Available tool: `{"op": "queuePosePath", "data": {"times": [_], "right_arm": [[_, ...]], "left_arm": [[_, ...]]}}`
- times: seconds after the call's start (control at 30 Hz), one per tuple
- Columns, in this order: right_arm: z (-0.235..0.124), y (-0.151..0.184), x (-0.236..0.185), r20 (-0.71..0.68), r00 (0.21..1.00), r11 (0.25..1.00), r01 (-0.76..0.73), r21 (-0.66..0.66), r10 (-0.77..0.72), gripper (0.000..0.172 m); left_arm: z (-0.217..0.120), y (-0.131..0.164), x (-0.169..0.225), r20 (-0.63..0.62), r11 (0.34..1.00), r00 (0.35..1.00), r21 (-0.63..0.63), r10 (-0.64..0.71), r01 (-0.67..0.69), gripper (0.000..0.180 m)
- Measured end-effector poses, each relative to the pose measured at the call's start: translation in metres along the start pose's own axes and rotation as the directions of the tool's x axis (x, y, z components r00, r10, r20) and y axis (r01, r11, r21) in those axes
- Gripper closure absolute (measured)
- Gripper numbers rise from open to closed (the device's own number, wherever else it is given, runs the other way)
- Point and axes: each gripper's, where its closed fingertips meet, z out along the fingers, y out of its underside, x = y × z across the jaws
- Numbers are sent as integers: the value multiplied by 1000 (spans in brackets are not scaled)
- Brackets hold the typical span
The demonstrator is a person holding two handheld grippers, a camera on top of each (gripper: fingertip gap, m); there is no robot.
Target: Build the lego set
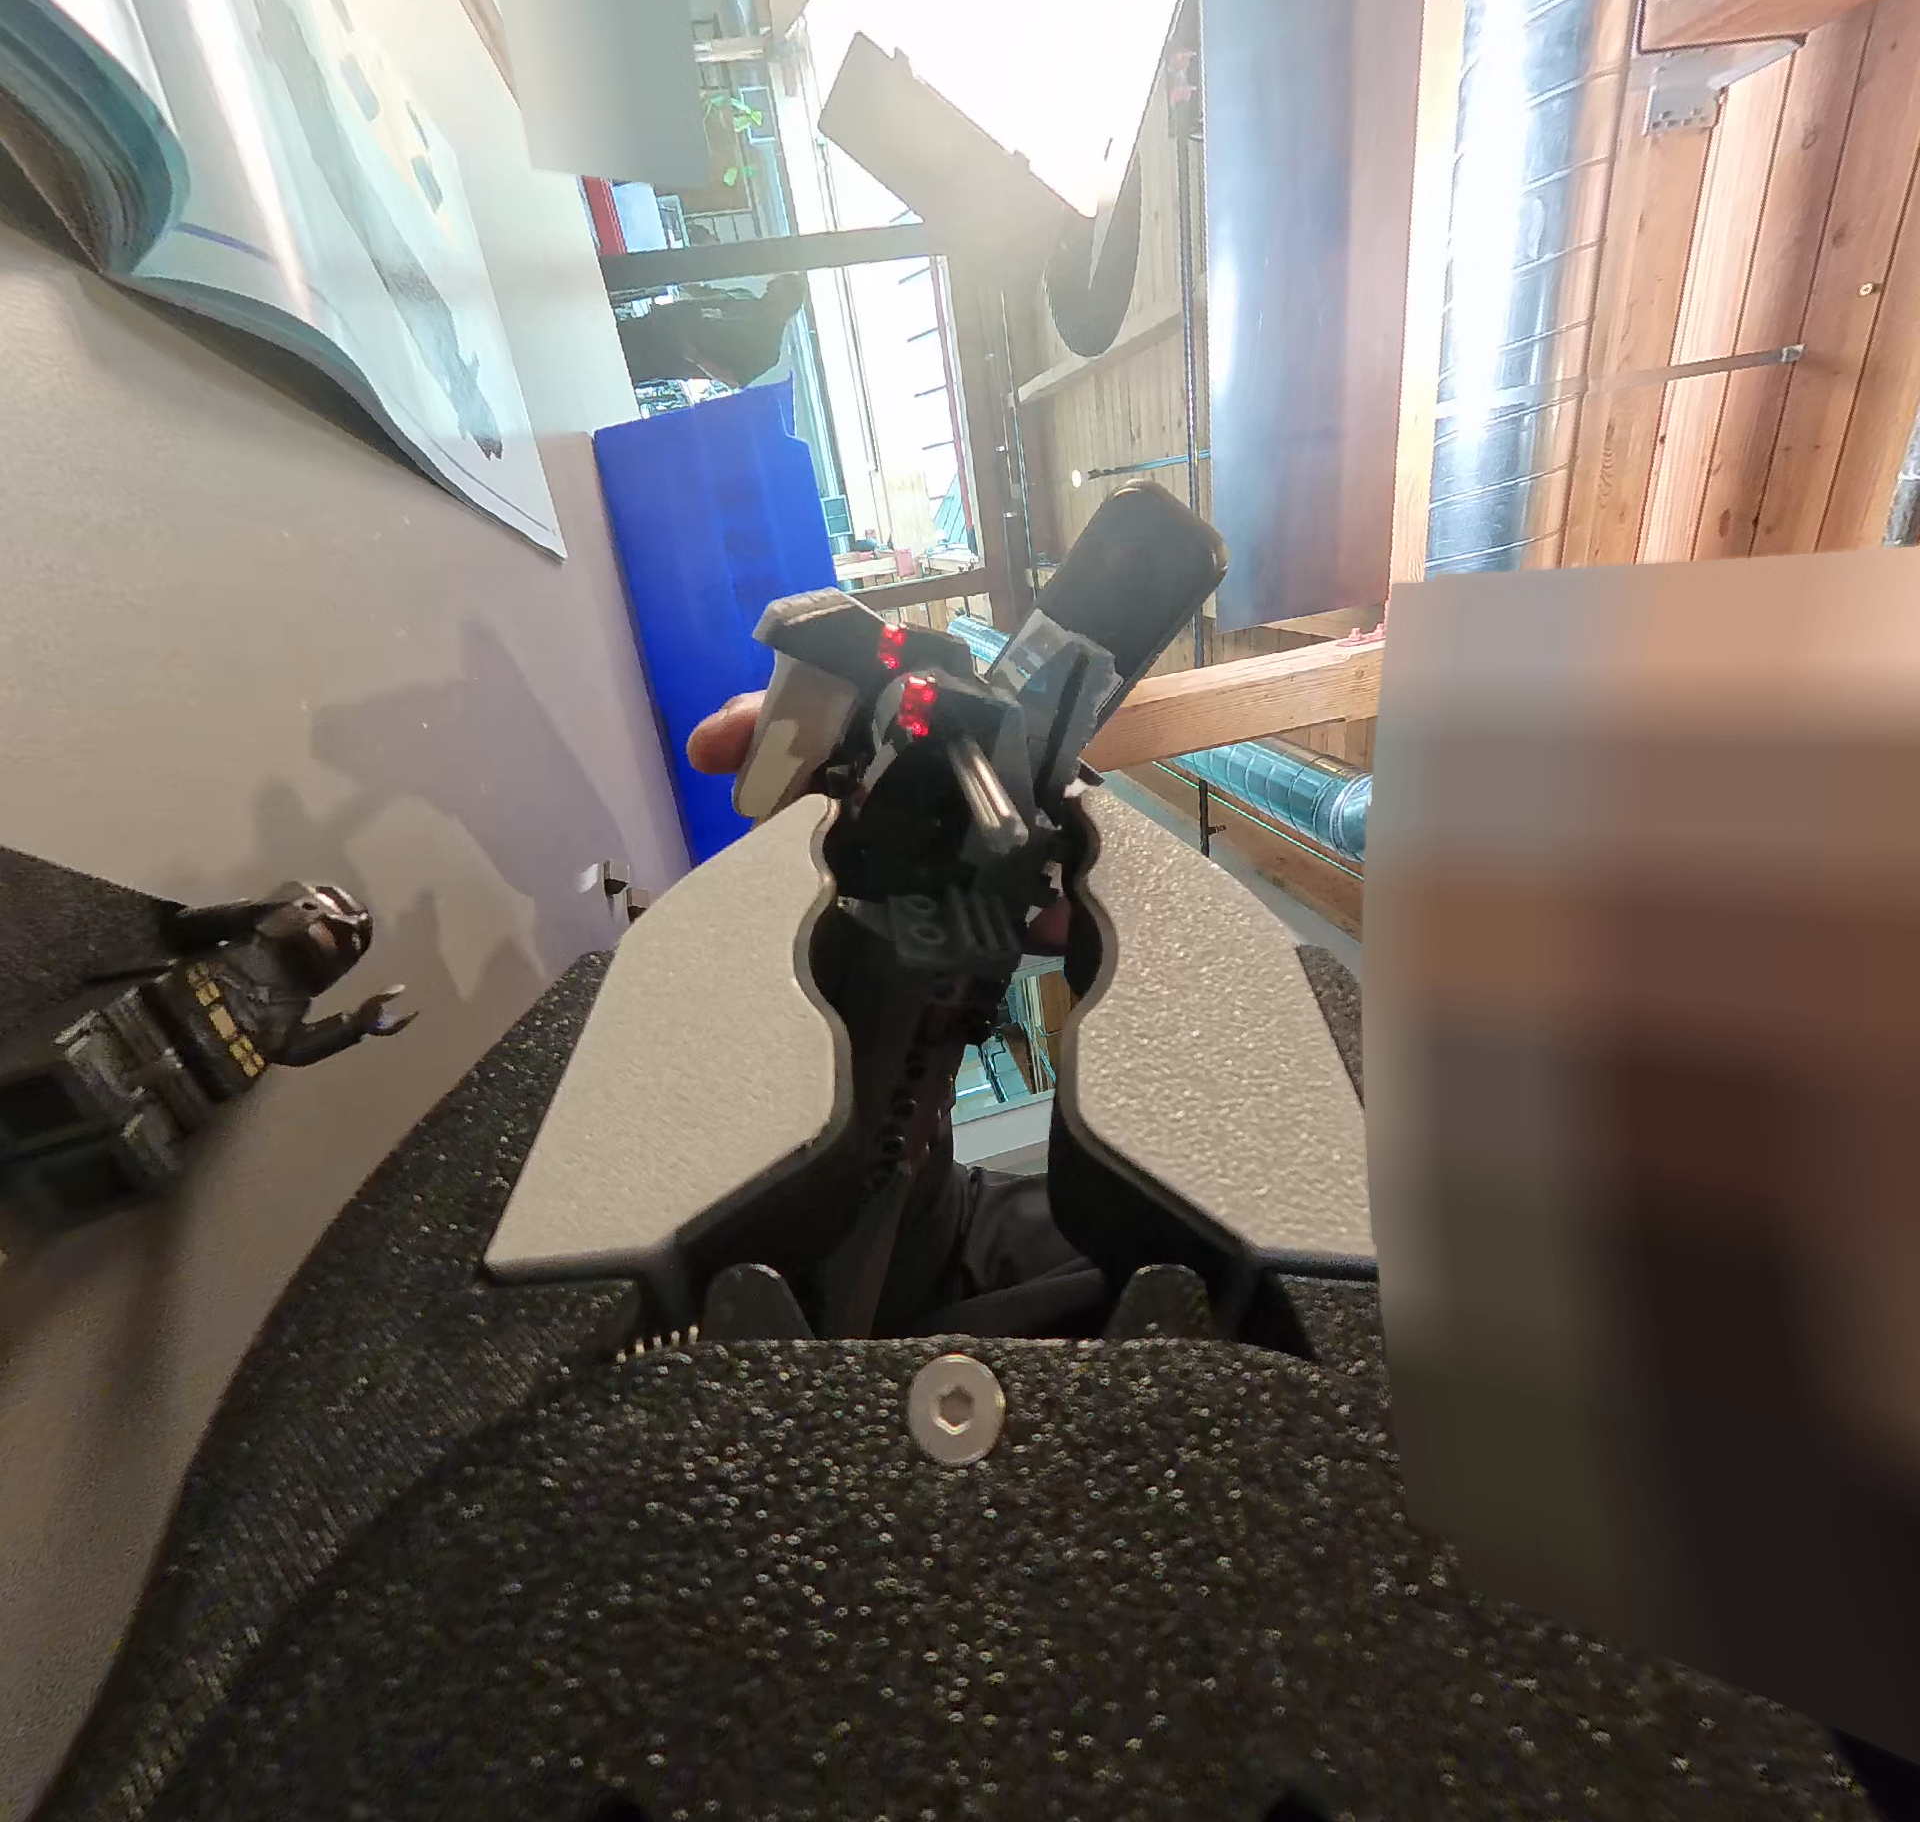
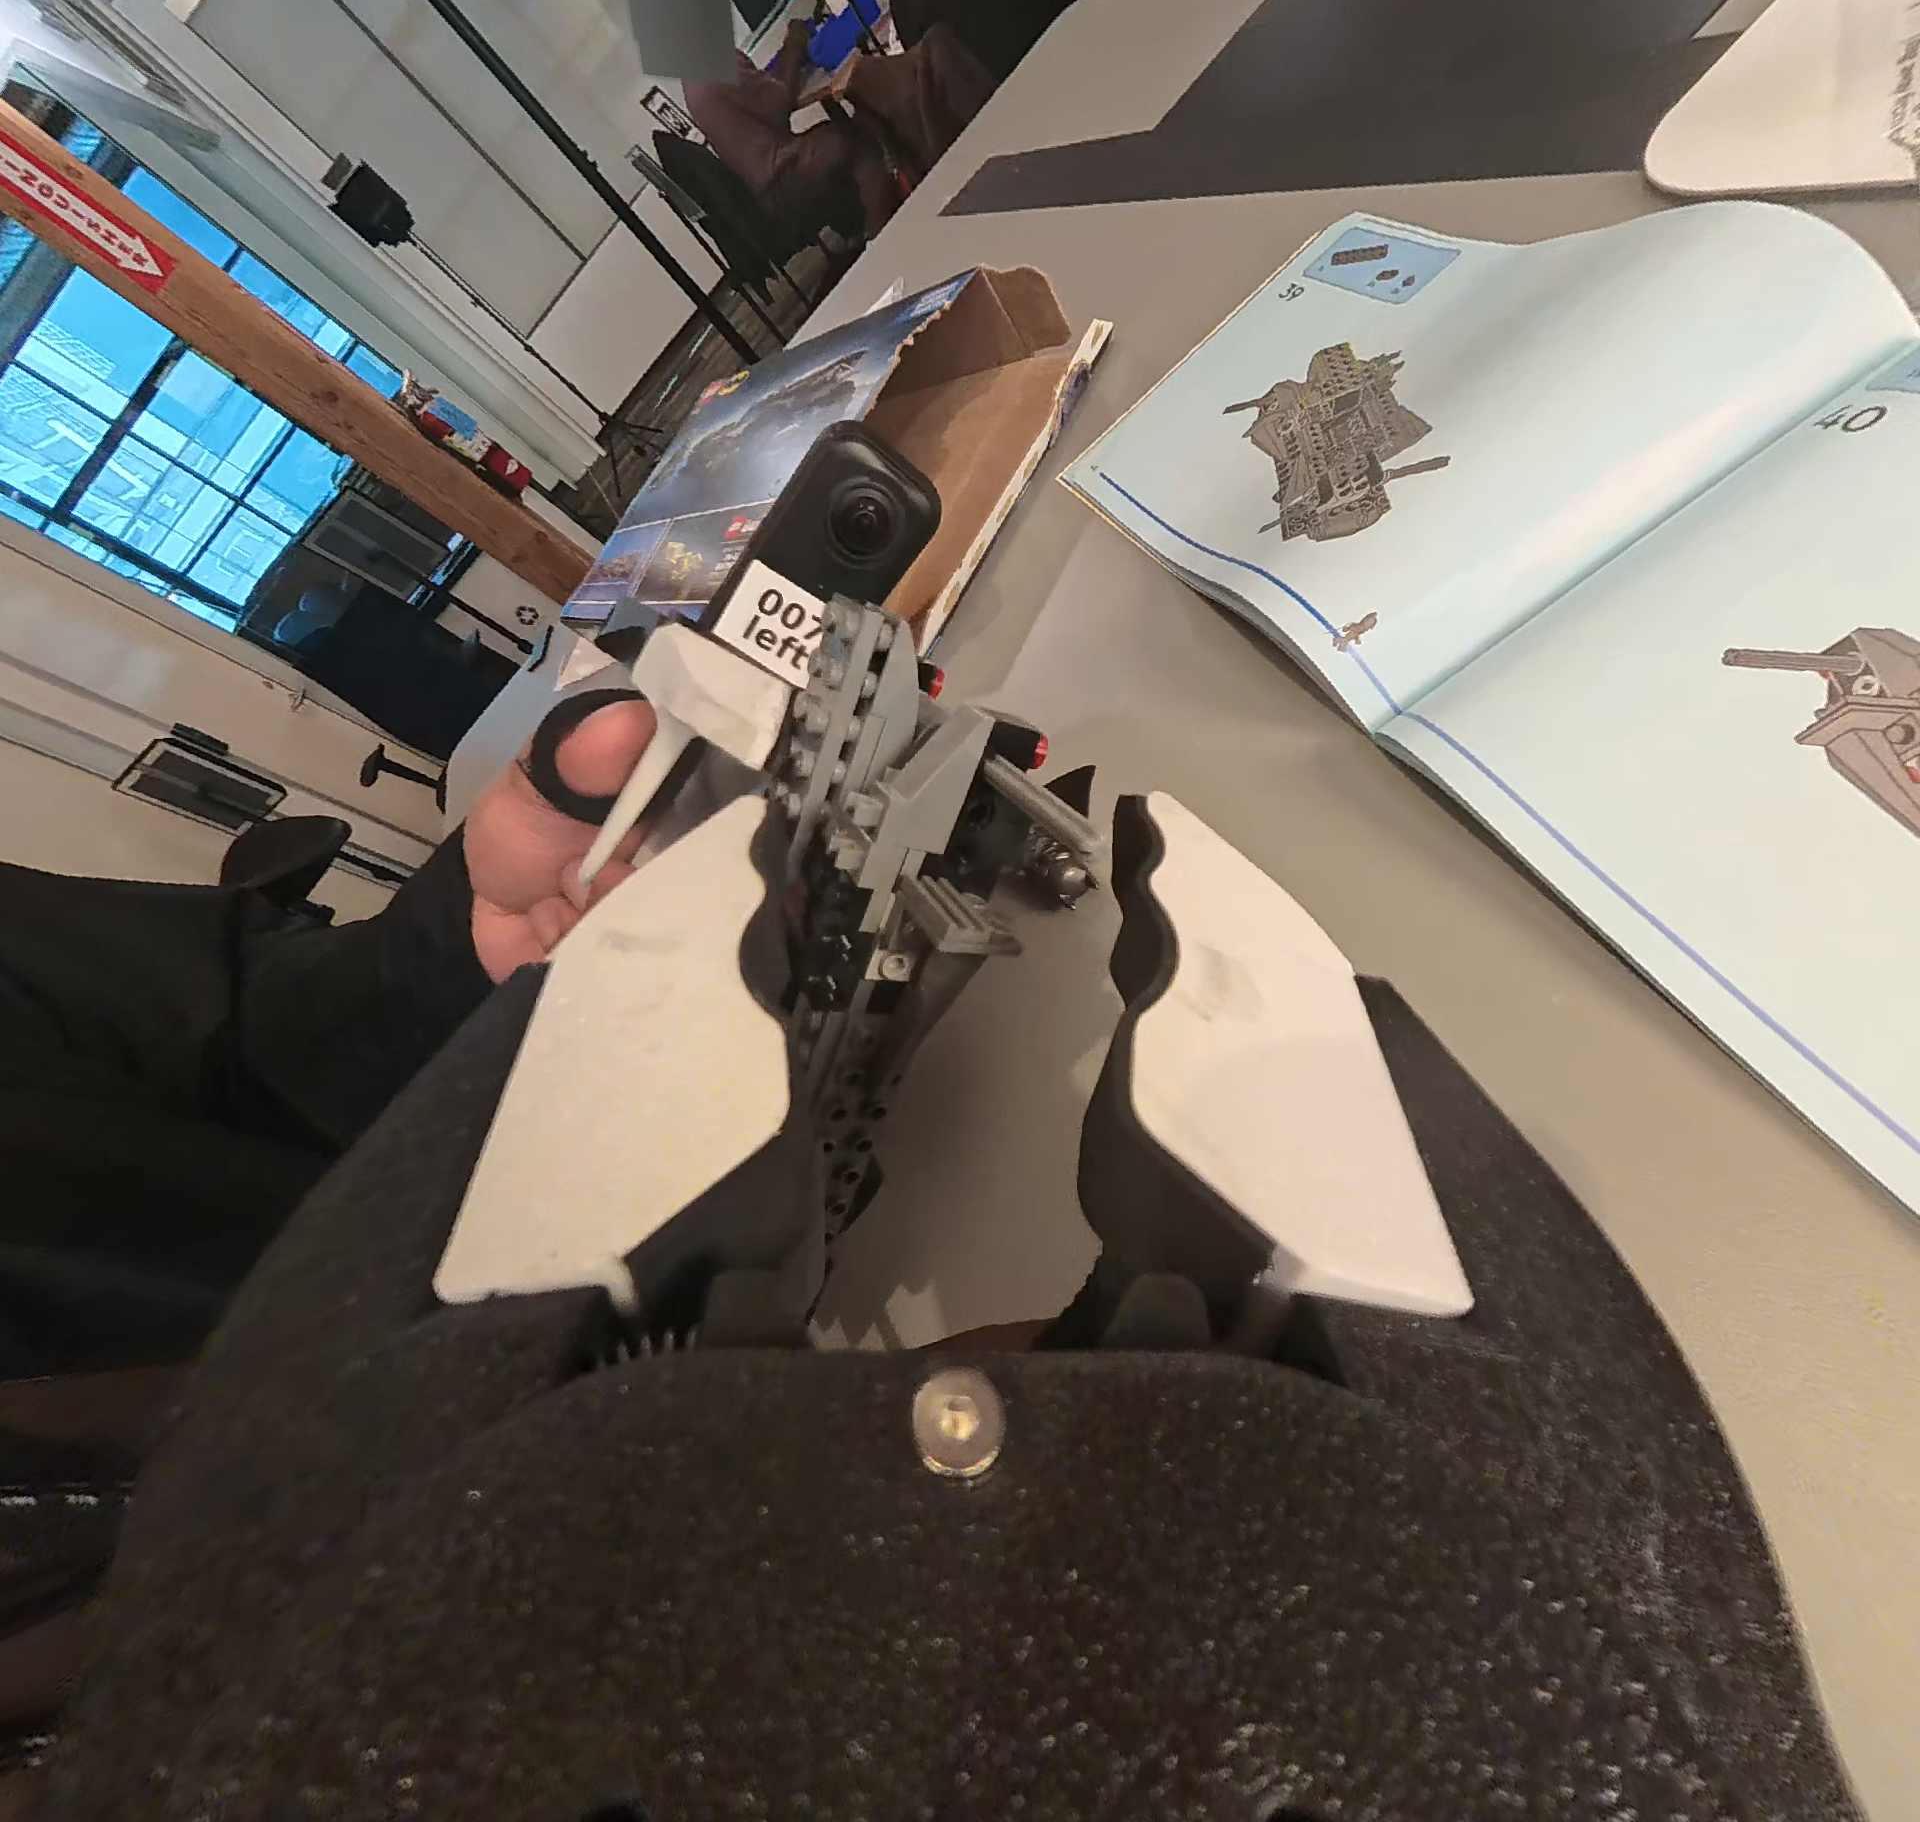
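Model: a dark grey and black toy-brick vehicle model with small red studs (image 1: 935,816) is held up in the air above the table, between the two grippers.
Left gripper (image 1: 951,879): its two pale grey fingers (image 1: 717,1003) are closed part-way around the model's body, and both inner edges appear to press on it. My reading is that this clamp carries the model clear of the table.
Right gripper (image 2: 940,889): its white fingers (image 2: 644,1034) stand wider. The left finger lies against the model's side; the right finger is apart from it, with grey table showing in the gap, so it holds nothing.
Hand: a bare hand in a dark sleeve (image 2: 530,837) grips the left gripper's handle just beyond the model.
Table: a grey tabletop (image 2: 1195,692) lies below and behind the model.
Booklet: an open pale blue instruction booklet with printed build drawings (image 2: 1558,546) lies flat on the table to the right, probably placed where it can be read while building.
Box: an opened cardboard toy box with a dark printed front (image 2: 935,390) sits on the table behind the grippers.
Figure: a small black toy minifigure on a dark brick base (image 1: 239,1014) is on the table, well apart from the model.
Bin: a bright blue plastic bin (image 1: 717,577) is at the table's far edge.
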Motion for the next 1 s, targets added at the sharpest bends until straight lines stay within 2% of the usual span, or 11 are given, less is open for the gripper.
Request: {"op": "queuePosePath", "data": {"times": [1.0], "right_arm": [[-1, -7, -3, -6, 1000, 999, -12, 44, 12, 112]], "left_arm": [[0, -4, 8, -27, 996, 996, 35, 86, -85, 141]]}}
